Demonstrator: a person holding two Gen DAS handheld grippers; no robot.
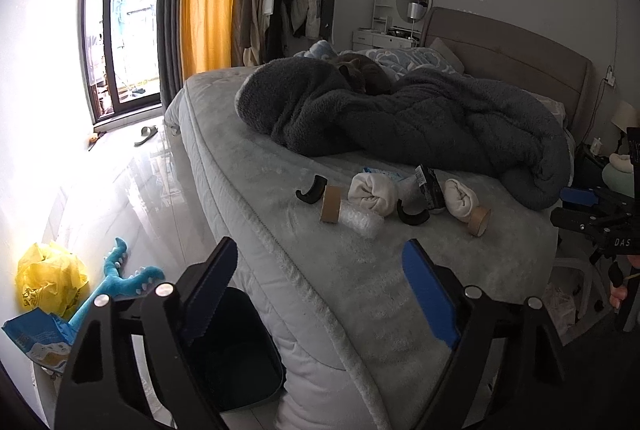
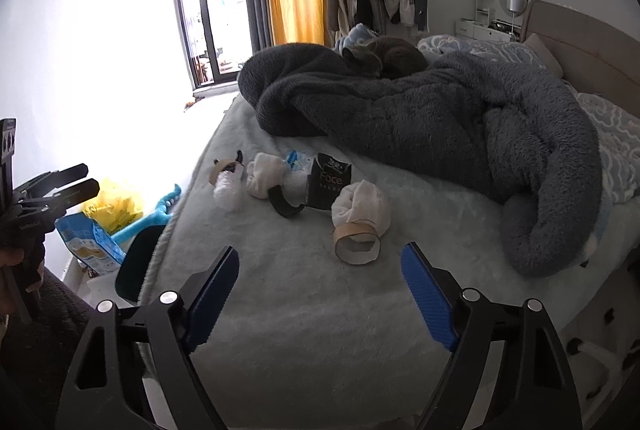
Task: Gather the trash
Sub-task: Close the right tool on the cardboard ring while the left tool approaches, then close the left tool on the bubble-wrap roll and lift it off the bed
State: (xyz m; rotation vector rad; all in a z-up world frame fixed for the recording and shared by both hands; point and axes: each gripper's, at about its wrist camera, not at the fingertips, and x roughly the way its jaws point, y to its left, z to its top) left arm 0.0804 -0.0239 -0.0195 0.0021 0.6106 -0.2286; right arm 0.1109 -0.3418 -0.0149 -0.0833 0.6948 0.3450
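Note:
Trash lies in a row on the grey bed point(image 1: 360, 290): a cardboard tape core point(image 1: 330, 205), bubble wrap point(image 1: 360, 224), a second tape core point(image 2: 356, 240), a black "Face" wrapper point(image 2: 329, 181) and black curved plastic pieces point(image 1: 412, 216). Two rolled white socks point(image 1: 372, 194) point(image 2: 362, 207) lie among them. A dark bin point(image 1: 236, 350) stands on the floor beside the bed. My left gripper point(image 1: 320, 294) is open and empty above the bed's corner and the bin. My right gripper point(image 2: 320, 298) is open and empty over the bed, short of the nearer tape core.
A dark fleece blanket point(image 2: 420, 125) is heaped across the bed with a grey cat point(image 2: 396, 59) on it. On the floor by the wall lie a yellow bag point(image 1: 48, 278), a blue plush toy point(image 1: 120, 282) and a blue packet point(image 1: 36, 342). A slipper point(image 1: 146, 134) lies near the window.

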